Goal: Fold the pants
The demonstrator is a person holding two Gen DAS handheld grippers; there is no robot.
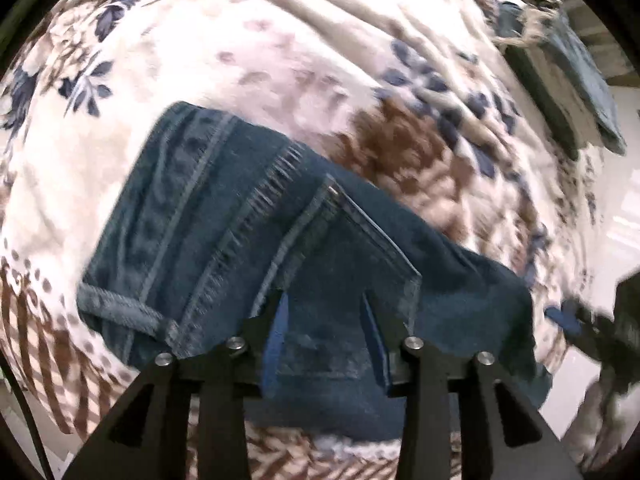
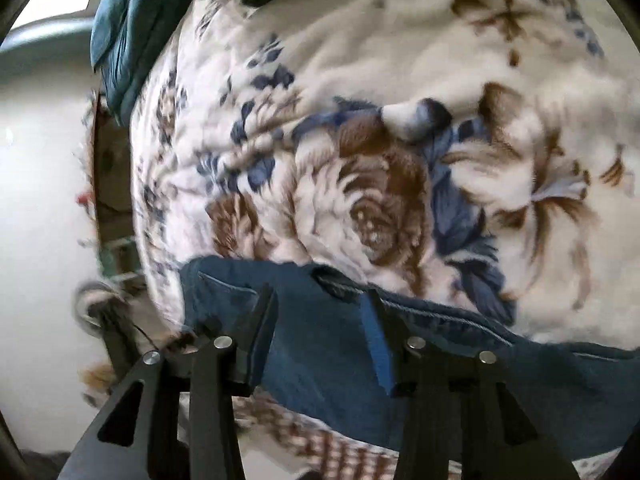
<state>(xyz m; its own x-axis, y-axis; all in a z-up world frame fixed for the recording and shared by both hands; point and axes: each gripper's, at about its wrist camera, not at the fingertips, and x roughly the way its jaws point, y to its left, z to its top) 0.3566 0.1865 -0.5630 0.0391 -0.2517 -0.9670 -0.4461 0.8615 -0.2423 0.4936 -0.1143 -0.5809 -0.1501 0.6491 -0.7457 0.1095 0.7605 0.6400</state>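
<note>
Folded dark blue jeans [image 1: 240, 240] lie on a floral blanket [image 1: 280, 60], with a back pocket and stitched seams facing up. My left gripper [image 1: 324, 300] hangs over the pocket end of the jeans, pointing steeply down. Its jaws stand apart and no cloth is pinched between its blue pads. In the right wrist view the jeans [image 2: 328, 344] fill the lower part of the frame. My right gripper [image 2: 320, 296] is open above their edge and holds nothing. A blurred dark shape with a blue pad [image 1: 568, 318] at the right of the left wrist view looks like the right gripper.
Another blue garment [image 1: 592, 80] [image 2: 128, 32] hangs over the far edge of the bed. The blanket [image 2: 400, 80] is rumpled, with a raised tuft. Pale floor [image 2: 40, 200] lies beyond the bed's side edge, with blurred clutter there.
</note>
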